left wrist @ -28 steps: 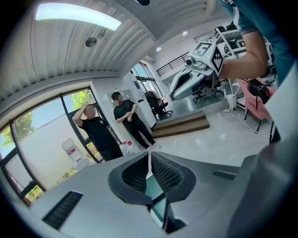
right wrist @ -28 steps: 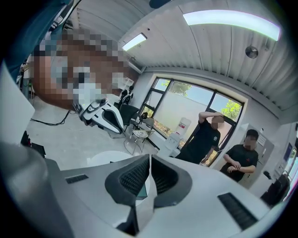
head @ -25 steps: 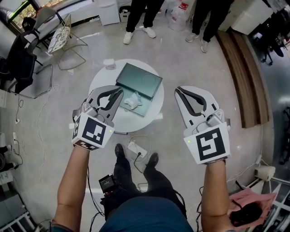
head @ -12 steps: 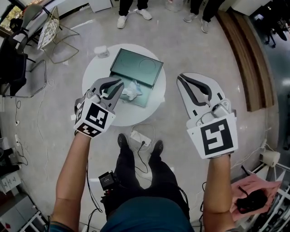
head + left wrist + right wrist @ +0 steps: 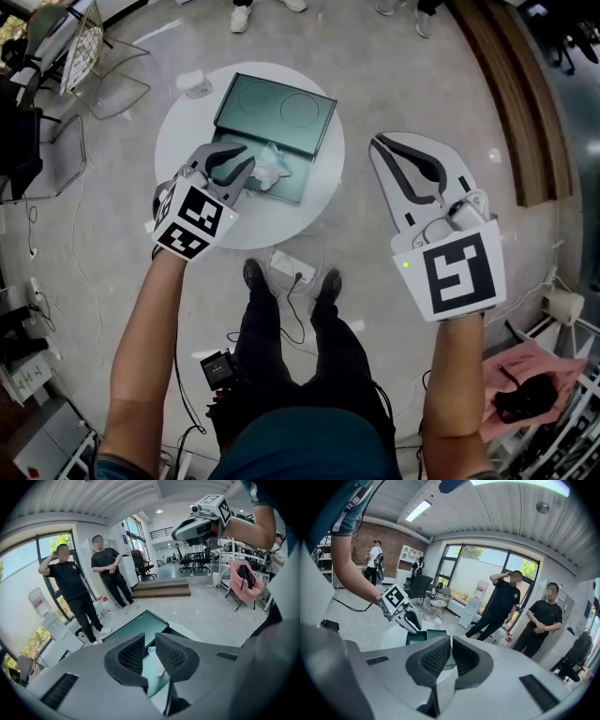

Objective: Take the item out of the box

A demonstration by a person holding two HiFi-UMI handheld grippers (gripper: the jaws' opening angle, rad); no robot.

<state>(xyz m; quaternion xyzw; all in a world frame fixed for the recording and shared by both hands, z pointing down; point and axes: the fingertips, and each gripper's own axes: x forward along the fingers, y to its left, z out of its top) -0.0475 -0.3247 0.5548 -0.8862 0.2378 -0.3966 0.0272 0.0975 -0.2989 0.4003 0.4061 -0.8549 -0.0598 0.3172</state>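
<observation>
One round white worktop (image 5: 183, 141) stands on a pale grey floor (image 5: 403, 66) and carries the only task object.

A dark green box (image 5: 277, 112) lies open on the worktop. Its lid is folded flat on the far side and its tray is on the near side.

The right gripper (image 5: 380, 142) hangs well to the right of the worktop, over bare floor and clear of the box. Its fingers are drawn almost together, with only a thin slit between the pads, and they hold nothing.

The left gripper (image 5: 240, 159) is held over the near-left part of the tray. Its fingers stand a little apart, with a plain gap and nothing gripped. In the left gripper view, the green tray shows through that gap.

The item (image 5: 270, 167), a crumpled white piece, sits inside the tray, just beside the left gripper's fingertips. Whether they touch it cannot be told.
</observation>
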